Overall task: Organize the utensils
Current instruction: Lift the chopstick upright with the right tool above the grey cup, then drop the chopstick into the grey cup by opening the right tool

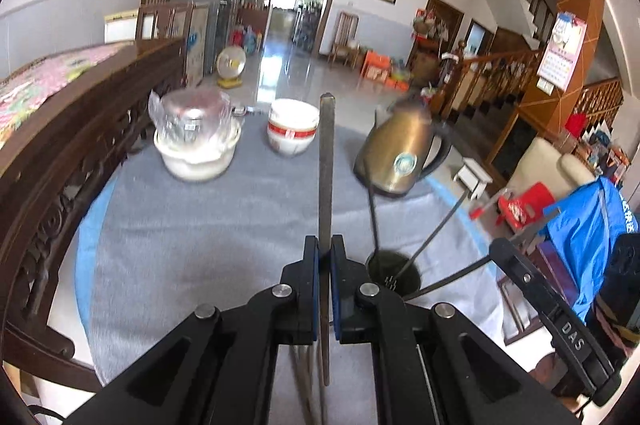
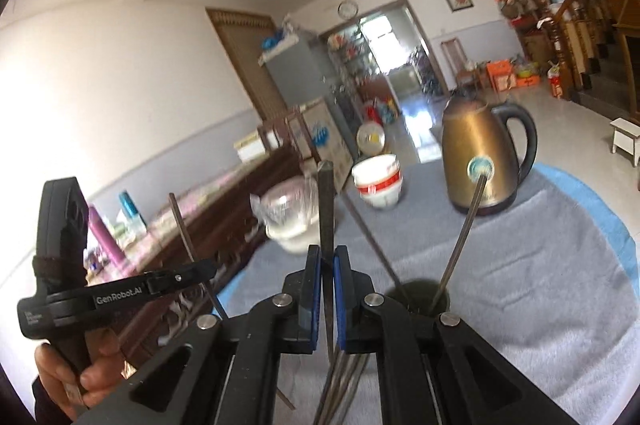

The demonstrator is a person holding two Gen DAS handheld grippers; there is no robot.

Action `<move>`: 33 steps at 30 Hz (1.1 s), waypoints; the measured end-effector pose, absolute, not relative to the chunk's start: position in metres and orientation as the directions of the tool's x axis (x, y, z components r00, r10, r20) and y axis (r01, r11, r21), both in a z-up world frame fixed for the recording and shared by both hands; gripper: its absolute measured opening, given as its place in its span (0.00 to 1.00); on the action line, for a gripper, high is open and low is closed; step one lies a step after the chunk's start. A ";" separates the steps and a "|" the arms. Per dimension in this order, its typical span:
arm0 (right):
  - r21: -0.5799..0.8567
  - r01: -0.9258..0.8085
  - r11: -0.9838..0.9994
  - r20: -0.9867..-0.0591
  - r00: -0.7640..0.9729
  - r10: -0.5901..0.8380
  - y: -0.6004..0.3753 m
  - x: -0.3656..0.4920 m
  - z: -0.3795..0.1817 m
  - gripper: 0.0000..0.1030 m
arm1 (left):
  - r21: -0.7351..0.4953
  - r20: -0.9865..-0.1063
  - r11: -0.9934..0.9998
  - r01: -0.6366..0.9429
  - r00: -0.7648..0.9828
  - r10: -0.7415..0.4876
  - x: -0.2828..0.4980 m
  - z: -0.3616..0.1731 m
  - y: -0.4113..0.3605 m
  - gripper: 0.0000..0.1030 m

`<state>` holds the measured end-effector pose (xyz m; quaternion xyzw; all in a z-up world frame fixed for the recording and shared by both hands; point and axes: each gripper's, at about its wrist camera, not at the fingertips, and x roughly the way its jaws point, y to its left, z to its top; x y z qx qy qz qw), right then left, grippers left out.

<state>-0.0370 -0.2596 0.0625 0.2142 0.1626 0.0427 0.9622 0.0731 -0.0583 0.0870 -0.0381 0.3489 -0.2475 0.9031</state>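
The fingers (image 1: 309,289) of the left gripper (image 1: 325,289) are pressed together on a metal chopstick (image 1: 326,181), which stands nearly upright between the blue pads and rises above them to a squared tip. The right gripper (image 2: 327,295) has its fingers (image 2: 343,295) closed the same way on a second chopstick (image 2: 326,209), also pointing up and slightly away, with more thin metal sticks (image 2: 344,381) showing below the pads (how many I cannot tell, as they blur together).

Both grippers hang over a round table (image 1: 200,233) covered by a grey cloth with a blue edge. Just to the right of each gripper, near the table's near side, stands a dark cylindrical holder (image 1: 394,271). Two chopsticks (image 1: 374,209) lean out of it already, one tilting left and one tilting right toward the kettle.

Farther back on the table, a bronze electric kettle (image 1: 396,153) with a black handle stands at the right. A stack of white bowls with a red band (image 1: 293,129) sits near the middle, and to its left is a white bowl carrying a clear plastic-wrapped container (image 1: 192,121).

From the right wrist view, the left gripper's black body (image 2: 116,295) shows at the left with the person's hand (image 2: 76,373) wrapped around its handle. A dark carved wooden bed frame (image 1: 80,129) runs beside the table on the left.
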 end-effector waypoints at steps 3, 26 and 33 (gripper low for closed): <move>0.435 0.003 0.900 -0.242 0.964 0.114 -0.270 -0.045 0.079 0.07 | -0.243 -0.568 0.872 0.425 0.666 -0.483 0.078 0.103 -0.068 0.05; 0.423 0.191 0.886 -0.353 0.935 -0.033 -0.329 -0.051 0.072 0.07 | -0.202 -0.532 0.879 0.433 0.705 -0.470 0.115 0.073 -0.173 0.05; 0.445 0.206 0.871 -0.405 0.914 -0.009 -0.329 -0.045 0.054 0.07 | -0.178 -0.598 0.884 0.431 0.667 -0.446 0.115 0.050 -0.172 0.05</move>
